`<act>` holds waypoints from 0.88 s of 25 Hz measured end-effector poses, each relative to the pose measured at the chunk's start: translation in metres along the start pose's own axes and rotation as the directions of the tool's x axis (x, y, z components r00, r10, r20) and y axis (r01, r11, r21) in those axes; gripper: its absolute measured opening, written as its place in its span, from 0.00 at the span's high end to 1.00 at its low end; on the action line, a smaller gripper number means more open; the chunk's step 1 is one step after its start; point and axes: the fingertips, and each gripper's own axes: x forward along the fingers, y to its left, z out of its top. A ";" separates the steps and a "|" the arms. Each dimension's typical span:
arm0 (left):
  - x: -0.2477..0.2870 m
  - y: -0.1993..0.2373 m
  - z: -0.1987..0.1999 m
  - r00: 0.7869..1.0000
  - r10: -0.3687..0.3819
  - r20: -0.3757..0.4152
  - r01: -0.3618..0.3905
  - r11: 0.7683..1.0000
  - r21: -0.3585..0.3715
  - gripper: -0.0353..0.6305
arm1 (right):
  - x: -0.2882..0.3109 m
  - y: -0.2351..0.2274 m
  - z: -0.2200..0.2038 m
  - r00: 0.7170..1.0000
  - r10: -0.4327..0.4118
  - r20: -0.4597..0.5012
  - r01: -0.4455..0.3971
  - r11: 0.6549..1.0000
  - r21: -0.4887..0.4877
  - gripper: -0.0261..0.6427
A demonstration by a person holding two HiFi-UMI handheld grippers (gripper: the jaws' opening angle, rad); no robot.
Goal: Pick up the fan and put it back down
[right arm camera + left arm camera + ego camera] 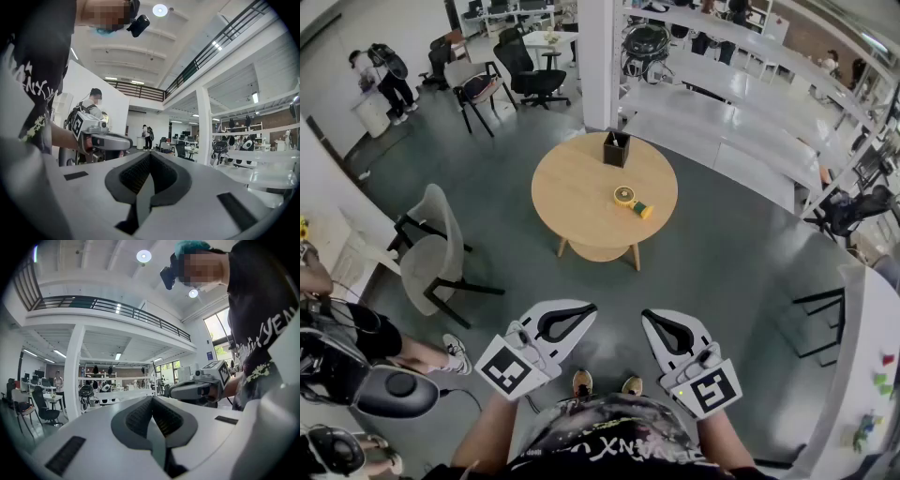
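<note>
The left gripper (578, 314) and the right gripper (654, 320) are held level in front of the person, side by side. Each has its jaws pressed together with nothing between them. Well beyond them, the small yellow fan (631, 200) lies on the round wooden table (572, 192), towards its right side. A black box (616, 148) stands near the table's far edge. A grey chair (429, 253) stands to the left of the table.
</note>
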 end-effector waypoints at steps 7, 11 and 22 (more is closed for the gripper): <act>0.002 -0.001 0.001 1.000 0.001 -0.001 -0.001 1.000 -0.002 0.92 | 0.000 0.000 0.002 1.000 0.006 0.006 -0.006 1.000 0.006 0.96; 0.000 0.000 -0.001 1.000 -0.004 -0.006 0.004 1.000 0.005 0.92 | 0.001 0.002 -0.003 1.000 0.008 -0.020 -0.008 1.000 0.023 0.96; -0.003 -0.001 -0.003 1.000 -0.005 -0.019 0.005 1.000 0.008 0.92 | 0.002 0.004 -0.012 0.998 0.022 -0.059 -0.017 0.997 0.080 0.96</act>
